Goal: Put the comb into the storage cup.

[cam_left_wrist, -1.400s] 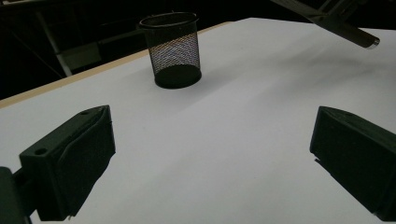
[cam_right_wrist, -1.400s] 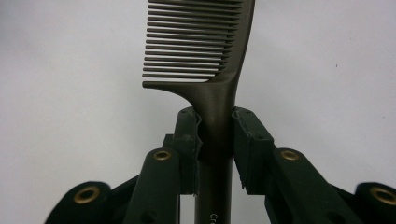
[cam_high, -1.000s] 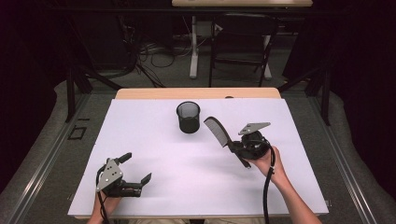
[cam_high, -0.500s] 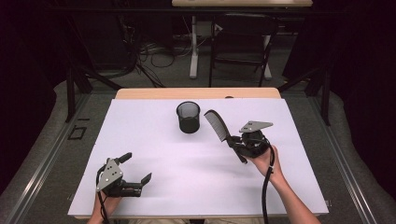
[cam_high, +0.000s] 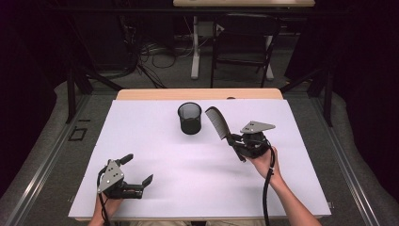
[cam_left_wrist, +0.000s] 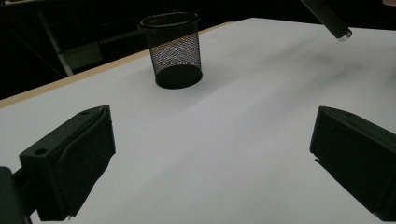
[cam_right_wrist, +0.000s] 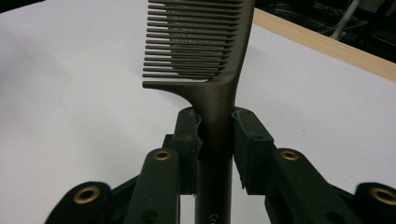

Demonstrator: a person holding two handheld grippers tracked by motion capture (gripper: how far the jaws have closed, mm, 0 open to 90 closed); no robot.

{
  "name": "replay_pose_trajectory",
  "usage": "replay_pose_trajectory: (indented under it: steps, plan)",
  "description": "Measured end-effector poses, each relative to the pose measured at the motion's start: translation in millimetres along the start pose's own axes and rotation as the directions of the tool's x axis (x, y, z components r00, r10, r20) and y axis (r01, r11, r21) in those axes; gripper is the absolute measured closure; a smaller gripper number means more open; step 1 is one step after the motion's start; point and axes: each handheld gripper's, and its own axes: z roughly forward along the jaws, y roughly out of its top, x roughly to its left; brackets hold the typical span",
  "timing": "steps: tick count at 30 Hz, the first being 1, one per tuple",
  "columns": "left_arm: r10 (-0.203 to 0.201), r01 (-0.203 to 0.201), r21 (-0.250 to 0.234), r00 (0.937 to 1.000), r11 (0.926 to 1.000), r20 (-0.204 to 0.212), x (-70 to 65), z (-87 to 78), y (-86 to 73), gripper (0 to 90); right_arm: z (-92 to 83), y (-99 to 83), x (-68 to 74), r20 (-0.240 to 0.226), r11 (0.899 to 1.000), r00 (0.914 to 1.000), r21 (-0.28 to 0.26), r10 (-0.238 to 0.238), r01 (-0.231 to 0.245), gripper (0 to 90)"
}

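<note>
The dark brown plastic comb [cam_high: 218, 122] is clamped by its handle between the right tongs' [cam_right_wrist: 217, 135] pads, lifted off the tabletop, teeth end tilted toward eleven o'clock. It sits just at three o'clock of the black wire-mesh cup [cam_high: 190, 118], which stands upright.

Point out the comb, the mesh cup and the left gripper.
comb [cam_right_wrist: 198, 42]: right gripper view, on its teeth.
mesh cup [cam_high: 190, 122]: high view, on its side wall.
left gripper [cam_high: 139, 170]: high view, midway between its open fingertips.
</note>
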Motion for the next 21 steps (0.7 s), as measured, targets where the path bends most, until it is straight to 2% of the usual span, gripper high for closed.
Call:
replay_pose_trajectory:
  steps: [21]
  plan:
    - [-0.011, 0.011, -0.004, 0.9999, 0.9999, -0.012, 0.7, -1.2, -0.3, 0.1, 0.3, 10.8, 2.7, 0.022, 0.997, 0.9996, -0.076, -0.02, 0.021, 72.6]
